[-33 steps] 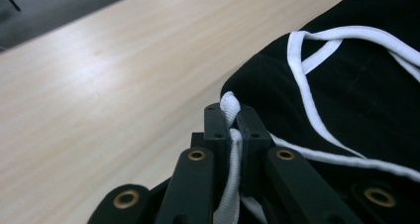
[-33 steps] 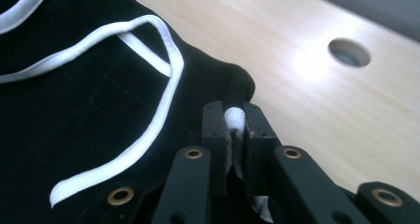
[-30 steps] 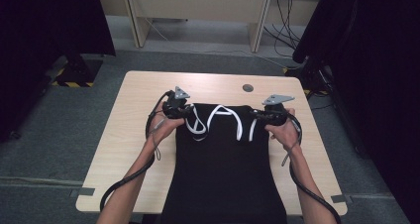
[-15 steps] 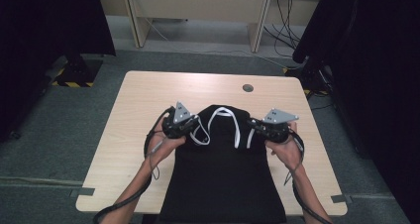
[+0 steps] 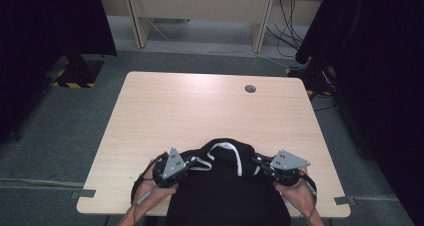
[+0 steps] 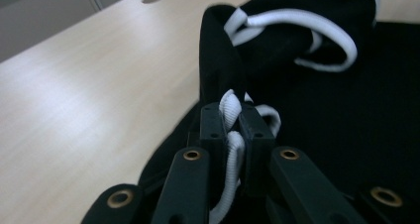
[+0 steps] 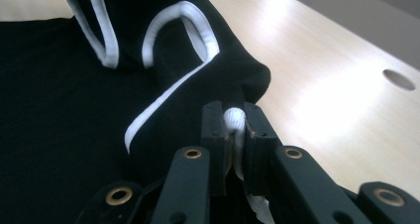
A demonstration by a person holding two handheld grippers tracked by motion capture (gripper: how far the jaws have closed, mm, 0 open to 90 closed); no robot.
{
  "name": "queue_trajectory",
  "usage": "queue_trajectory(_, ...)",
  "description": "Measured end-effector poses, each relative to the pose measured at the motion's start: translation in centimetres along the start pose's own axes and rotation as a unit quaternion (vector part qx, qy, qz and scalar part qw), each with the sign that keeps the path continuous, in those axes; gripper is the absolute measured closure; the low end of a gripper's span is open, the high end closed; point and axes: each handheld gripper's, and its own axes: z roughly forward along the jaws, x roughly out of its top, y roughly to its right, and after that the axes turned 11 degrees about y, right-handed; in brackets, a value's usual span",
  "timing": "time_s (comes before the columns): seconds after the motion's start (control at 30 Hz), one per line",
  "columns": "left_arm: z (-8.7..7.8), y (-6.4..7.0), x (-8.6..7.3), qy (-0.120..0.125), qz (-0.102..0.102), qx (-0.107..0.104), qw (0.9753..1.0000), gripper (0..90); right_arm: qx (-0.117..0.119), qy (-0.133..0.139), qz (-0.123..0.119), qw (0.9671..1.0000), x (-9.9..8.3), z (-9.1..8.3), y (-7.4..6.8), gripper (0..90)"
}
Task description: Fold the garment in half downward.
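Observation:
A black garment with white trim (image 5: 225, 186) lies bunched at the near edge of the wooden table (image 5: 200, 111) and hangs over that edge. My left gripper (image 5: 192, 164) is shut on a white-edged fold at the garment's left side; the left gripper view has the white trim (image 6: 232, 105) pinched between the jaws. My right gripper (image 5: 257, 166) is shut on the garment's right side, and its own view has a white edge (image 7: 234, 119) clamped in the jaws. Between the two grippers the cloth (image 5: 227, 153) humps up in loose white loops.
A round cable hole (image 5: 250, 88) sits in the table's far right part. Bare tabletop stretches beyond the garment. Dark curtains stand at both sides, and desk legs and cables (image 5: 287, 16) lie on the floor behind the table.
Both grippers have pulled the garment toward the near edge of the table. The cloth that lay spread farther out now bunches between them at the edge.

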Motion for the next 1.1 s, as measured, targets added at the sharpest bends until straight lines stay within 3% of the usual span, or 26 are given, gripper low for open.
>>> queue_trajectory(0.1, -1.0, 1.6, -1.7, -0.025, -0.002, -0.016, 0.9996, 81.3, 0.015, -0.015, 0.006, 0.9998, -1.2, -1.1, -1.2, 82.1)
queue_trajectory(0.23, -1.5, 2.7, -3.4, -0.070, -0.003, -0.036, 0.9969, 79.2, 0.031, -0.049, 0.016, 0.9982, -2.8, -2.2, -2.4, 81.9)
queue_trajectory(0.33, -1.2, 2.5, -3.5, -0.076, -0.017, -0.037, 0.9963, 79.1, 0.033, -0.070, 0.021, 0.9968, -3.4, -2.5, -2.7, 81.8)
queue_trajectory(0.53, 0.4, 1.5, -3.1, -0.082, -0.012, -0.016, 0.9964, 79.4, 0.028, -0.091, 0.014, 0.9954, -3.3, -1.6, -2.2, 81.9)
queue_trajectory(0.7, 1.9, -0.6, -3.0, -0.080, -0.029, -0.007, 0.9963, 79.3, 0.018, -0.099, 0.021, 0.9947, -3.2, 0.2, -0.3, 81.9)
queue_trajectory(1.1, 7.2, -6.0, -2.4, -0.082, -0.051, 0.039, 0.9946, 78.0, -0.022, -0.107, 0.052, 0.9927, -2.6, 6.2, 6.4, 81.9)
